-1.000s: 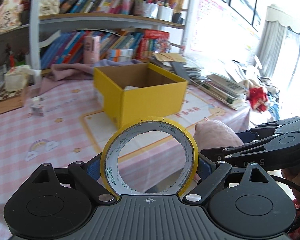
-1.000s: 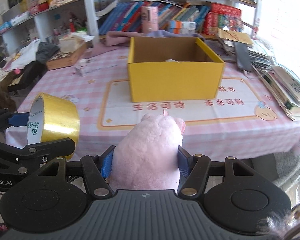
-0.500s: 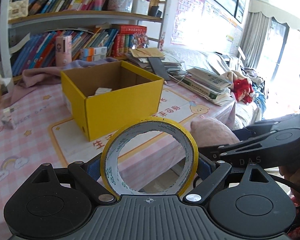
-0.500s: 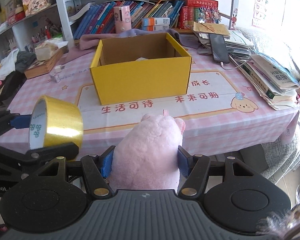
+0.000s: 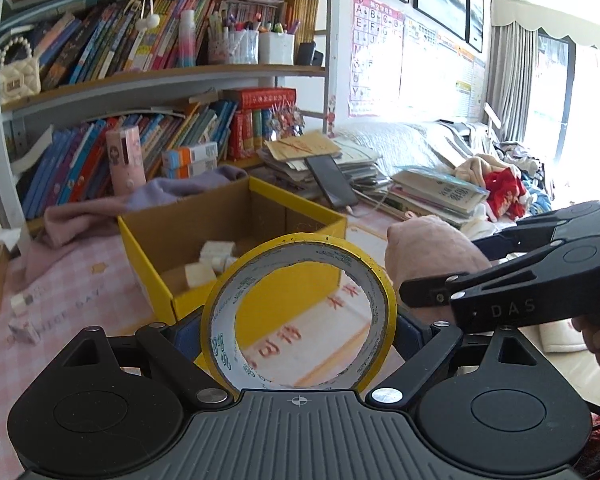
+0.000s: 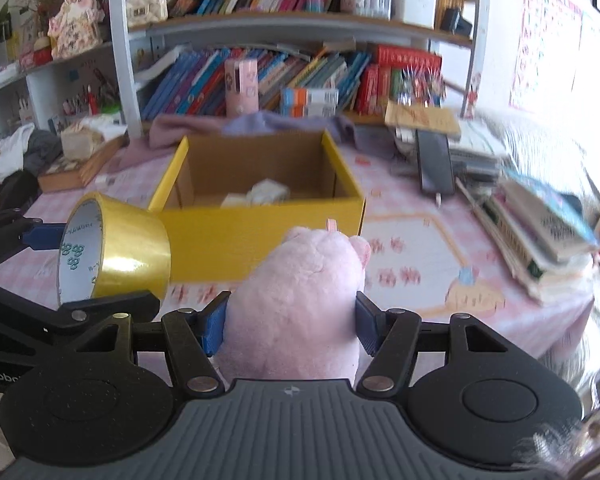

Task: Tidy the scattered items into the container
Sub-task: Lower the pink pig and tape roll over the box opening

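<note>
My left gripper (image 5: 298, 322) is shut on a yellow tape roll (image 5: 220, 320), held upright with its hole facing the camera; the roll also shows in the right wrist view as the tape roll (image 6: 128, 252) at the left. My right gripper (image 6: 292, 322) is shut on a pink plush toy (image 6: 300, 304), seen from the side as the plush toy (image 5: 428, 256). Just ahead of both stands an open yellow cardboard box (image 6: 260, 228), also visible as the box (image 5: 152, 248), with a few small white items on its floor.
The box stands on a pink checked tablecloth (image 6: 412, 248). Stacked books and a phone (image 6: 434, 166) lie to the right, a purple cloth (image 6: 204, 126) behind the box, small white packets (image 5: 22, 320) at left. A full bookshelf (image 5: 160, 92) rises behind the table.
Both grippers have moved forward toward the yellow box, which now looks larger and closer. Each keeps the same hold on its item.
</note>
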### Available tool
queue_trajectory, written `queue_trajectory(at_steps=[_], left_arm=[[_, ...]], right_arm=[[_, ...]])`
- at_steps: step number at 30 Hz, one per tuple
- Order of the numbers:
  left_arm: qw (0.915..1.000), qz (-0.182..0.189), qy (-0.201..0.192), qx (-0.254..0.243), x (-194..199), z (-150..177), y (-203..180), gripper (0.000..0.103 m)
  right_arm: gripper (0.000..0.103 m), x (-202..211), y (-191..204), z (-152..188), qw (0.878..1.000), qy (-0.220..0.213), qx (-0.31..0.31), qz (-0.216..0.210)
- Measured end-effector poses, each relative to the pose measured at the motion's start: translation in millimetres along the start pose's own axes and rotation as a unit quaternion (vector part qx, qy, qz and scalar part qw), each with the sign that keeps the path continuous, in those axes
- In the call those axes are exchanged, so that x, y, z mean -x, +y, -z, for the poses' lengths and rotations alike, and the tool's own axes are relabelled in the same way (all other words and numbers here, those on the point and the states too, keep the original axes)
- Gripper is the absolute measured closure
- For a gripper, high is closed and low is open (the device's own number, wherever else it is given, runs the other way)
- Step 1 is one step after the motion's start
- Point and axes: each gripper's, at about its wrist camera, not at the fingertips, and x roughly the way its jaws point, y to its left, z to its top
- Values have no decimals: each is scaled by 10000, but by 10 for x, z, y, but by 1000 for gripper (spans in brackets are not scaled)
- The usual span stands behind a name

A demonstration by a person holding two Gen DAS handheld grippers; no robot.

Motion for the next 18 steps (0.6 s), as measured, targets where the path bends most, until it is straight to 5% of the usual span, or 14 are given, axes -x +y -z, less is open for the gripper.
queue_trajectory(at_steps=[10,18], left_arm=[[9977,-550,-386,9,-417,-525,199,11],[9952,-954,-167,-133,-960,-851,432,11]], right_arm=[[43,-446,-224,-721,9957,-587,623,-342],[43,-1101,-295,-1173,9809,-801,1637,-679]])
